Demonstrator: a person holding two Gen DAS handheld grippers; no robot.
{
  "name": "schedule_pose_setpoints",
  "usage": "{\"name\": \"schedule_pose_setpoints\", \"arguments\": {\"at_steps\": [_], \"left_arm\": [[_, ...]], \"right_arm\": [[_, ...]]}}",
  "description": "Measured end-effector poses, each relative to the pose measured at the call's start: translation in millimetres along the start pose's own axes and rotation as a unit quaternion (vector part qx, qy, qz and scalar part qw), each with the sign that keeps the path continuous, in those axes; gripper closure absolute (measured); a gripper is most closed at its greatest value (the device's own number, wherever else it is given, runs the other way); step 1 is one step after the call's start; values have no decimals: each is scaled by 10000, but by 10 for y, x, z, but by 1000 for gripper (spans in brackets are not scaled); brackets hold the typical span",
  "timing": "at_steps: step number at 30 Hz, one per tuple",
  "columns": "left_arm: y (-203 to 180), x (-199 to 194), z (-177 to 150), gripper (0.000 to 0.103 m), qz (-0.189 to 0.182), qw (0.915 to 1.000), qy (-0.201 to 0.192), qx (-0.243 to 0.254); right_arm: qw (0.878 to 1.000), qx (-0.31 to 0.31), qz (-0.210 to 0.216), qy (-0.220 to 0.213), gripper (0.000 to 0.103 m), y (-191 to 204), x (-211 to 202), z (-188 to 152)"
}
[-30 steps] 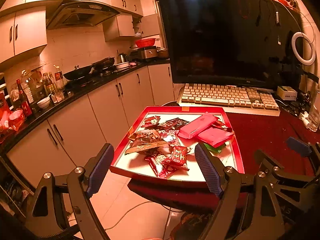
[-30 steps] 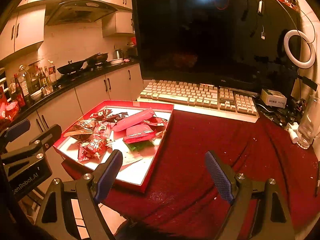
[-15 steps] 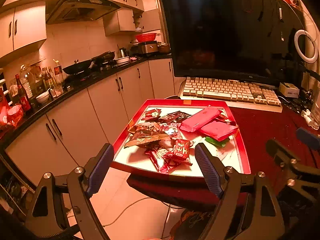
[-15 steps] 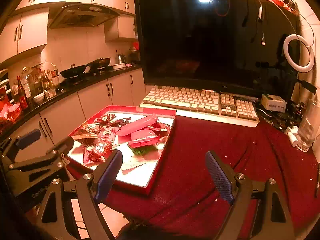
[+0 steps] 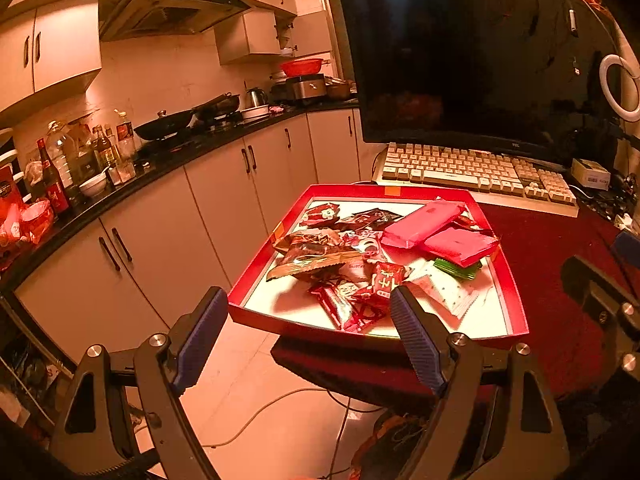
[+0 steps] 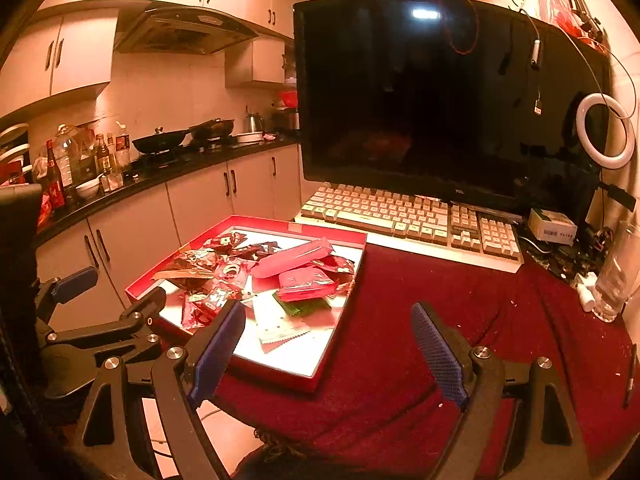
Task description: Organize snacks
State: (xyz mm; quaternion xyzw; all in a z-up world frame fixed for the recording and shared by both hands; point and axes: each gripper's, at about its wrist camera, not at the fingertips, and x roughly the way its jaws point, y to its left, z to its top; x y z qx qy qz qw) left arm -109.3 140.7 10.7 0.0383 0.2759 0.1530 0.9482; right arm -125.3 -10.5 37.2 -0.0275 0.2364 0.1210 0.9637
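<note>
Snacks (image 5: 360,264) fill the red tray (image 5: 256,288); left tongs (image 5: 308,332) and right tongs (image 6: 328,344) hover level, both wide apart.

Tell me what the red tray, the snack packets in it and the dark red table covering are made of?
Shallow red tray: probably glossy cardboard, with thin straight walls. Crinkled snack packets: shiny plastic or foil film showing glints. Dark red table covering: soft matte fabric, wrinkled and draping over the edge.
</note>
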Motion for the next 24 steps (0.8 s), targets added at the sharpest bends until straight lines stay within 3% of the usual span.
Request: {"name": "schedule_pose_setpoints", "arguments": {"at_steps": [24], "left_arm": [[65, -2, -23, 19, 105, 9999, -100, 30]], "right_arm": [[9997, -193, 63, -154, 17, 115, -58, 94]]}}
